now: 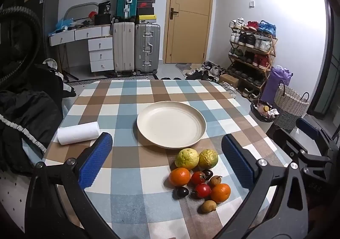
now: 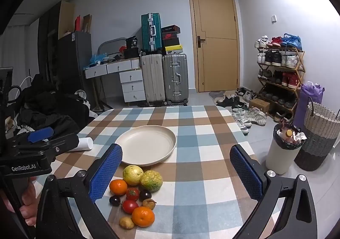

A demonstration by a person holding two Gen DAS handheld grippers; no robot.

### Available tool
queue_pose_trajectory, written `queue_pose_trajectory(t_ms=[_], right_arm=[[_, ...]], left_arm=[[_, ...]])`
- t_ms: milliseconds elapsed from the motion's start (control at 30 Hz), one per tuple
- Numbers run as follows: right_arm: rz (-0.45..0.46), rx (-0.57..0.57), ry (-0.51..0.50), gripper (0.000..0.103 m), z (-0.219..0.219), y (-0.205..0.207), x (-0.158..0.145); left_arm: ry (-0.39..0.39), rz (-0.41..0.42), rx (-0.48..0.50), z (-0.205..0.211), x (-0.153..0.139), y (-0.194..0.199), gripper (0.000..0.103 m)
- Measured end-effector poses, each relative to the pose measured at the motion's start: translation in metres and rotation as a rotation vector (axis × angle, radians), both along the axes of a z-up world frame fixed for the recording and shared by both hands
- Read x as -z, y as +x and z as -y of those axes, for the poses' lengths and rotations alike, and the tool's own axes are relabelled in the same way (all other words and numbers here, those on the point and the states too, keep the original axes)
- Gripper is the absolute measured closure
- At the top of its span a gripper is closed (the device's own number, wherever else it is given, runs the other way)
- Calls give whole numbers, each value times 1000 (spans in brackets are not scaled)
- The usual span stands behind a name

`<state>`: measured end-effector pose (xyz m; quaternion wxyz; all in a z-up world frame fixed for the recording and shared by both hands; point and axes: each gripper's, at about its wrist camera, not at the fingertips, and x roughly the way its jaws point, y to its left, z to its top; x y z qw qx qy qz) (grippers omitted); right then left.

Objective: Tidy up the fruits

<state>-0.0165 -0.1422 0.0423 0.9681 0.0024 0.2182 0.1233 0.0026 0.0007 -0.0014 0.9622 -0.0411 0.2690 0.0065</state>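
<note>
While fruits [image 1: 198,175] lie untouched, each hand-held gripper [image 1: 166,160] [image 2: 176,173] gapes wide, empty.

Cluster of small fruits [image 1: 197,177], 2 guavas, 2 oranges, 2 tomatoes, just beside empty cream plate [image 1: 171,124]

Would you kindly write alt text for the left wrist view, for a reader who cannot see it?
An open left hand-held gripper hovers over a checked tablecloth, framing a pile of fruit: two yellow-green guavas, two oranges, tomatoes and small dark and brown fruits. An empty cream plate sits just beyond, a paper towel roll to its left.
</note>
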Motion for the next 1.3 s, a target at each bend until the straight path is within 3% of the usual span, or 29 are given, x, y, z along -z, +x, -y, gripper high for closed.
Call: queue_pose_trajectory(t_ms=[1300], right_arm=[[-15,0,4,0,4,-1,6]], left_arm=[[-18,16,20,2,2,-9,0]])
